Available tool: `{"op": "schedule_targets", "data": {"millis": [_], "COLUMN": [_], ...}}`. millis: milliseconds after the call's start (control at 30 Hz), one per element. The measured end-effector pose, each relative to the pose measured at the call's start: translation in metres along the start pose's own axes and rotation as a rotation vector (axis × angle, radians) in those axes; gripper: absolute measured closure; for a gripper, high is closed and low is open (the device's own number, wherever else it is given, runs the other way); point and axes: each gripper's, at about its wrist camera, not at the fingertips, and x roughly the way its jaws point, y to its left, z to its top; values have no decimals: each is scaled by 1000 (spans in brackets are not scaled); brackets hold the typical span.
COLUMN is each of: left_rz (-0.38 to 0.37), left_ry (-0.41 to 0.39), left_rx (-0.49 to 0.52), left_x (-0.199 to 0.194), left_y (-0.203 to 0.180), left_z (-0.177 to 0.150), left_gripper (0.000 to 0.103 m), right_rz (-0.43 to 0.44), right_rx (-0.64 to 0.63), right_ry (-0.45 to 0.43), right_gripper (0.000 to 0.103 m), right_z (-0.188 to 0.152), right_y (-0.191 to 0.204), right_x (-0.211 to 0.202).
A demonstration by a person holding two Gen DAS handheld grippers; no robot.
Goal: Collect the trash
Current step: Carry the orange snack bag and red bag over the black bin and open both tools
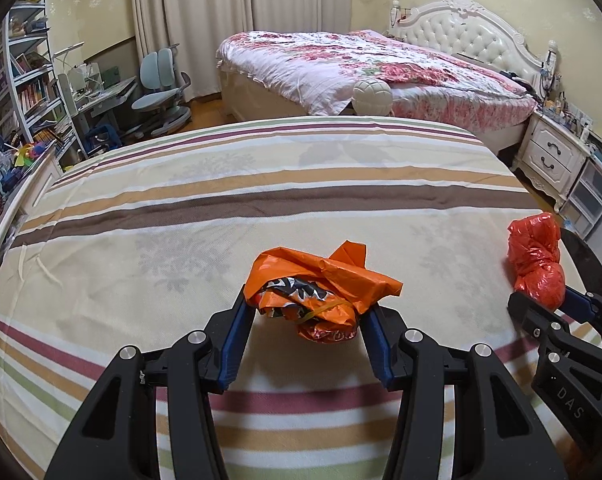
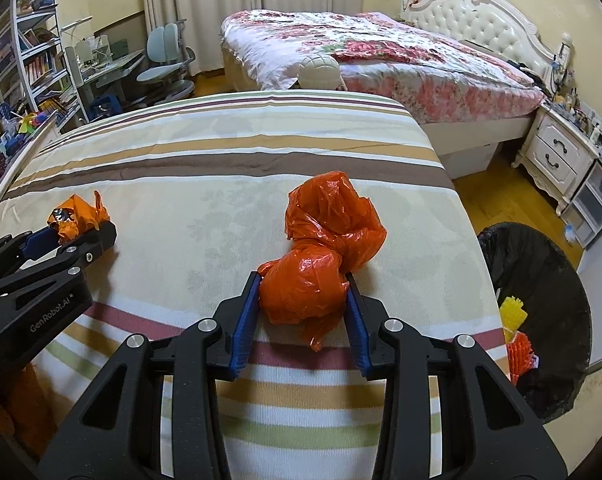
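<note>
your left gripper (image 1: 307, 312) is clamped on the crumpled orange wrapper (image 1: 321, 284), which sits between its pads above the striped bed (image 1: 261, 184); your right gripper (image 2: 301, 300) squeezes the knotted red bag (image 2: 321, 260). both pieces look picked up, and what's left is dropping them in the black bin (image 2: 541, 280) at far right, which already holds some scraps

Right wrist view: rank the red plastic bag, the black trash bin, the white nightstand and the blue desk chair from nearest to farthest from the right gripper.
1. Red plastic bag: clamped between the right gripper fingers.
2. Black trash bin: right, beside the striped bed.
3. White nightstand: far right.
4. Blue desk chair: far left, by the curtains.
</note>
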Motion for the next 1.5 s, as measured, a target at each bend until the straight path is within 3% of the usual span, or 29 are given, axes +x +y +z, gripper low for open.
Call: {"op": "schedule_targets", "data": {"millis": [467, 1067, 1500], "left_rz": [-65, -202, -258], "left_ry": [-41, -89, -103], "left_rx": [27, 204, 276], "left_x": [-28, -38, -28], "left_y": [-37, -150, -223], "left_z": [-15, -6, 9], "left_gripper": [52, 52, 52], "right_rz": [-13, -176, -258], "right_rx": [46, 224, 313], "right_ry": [-36, -85, -79], "right_gripper": [64, 64, 64], "right_z": [-27, -45, -45], "right_y": [-30, -144, -214], "right_x": [-37, -63, -54]}}
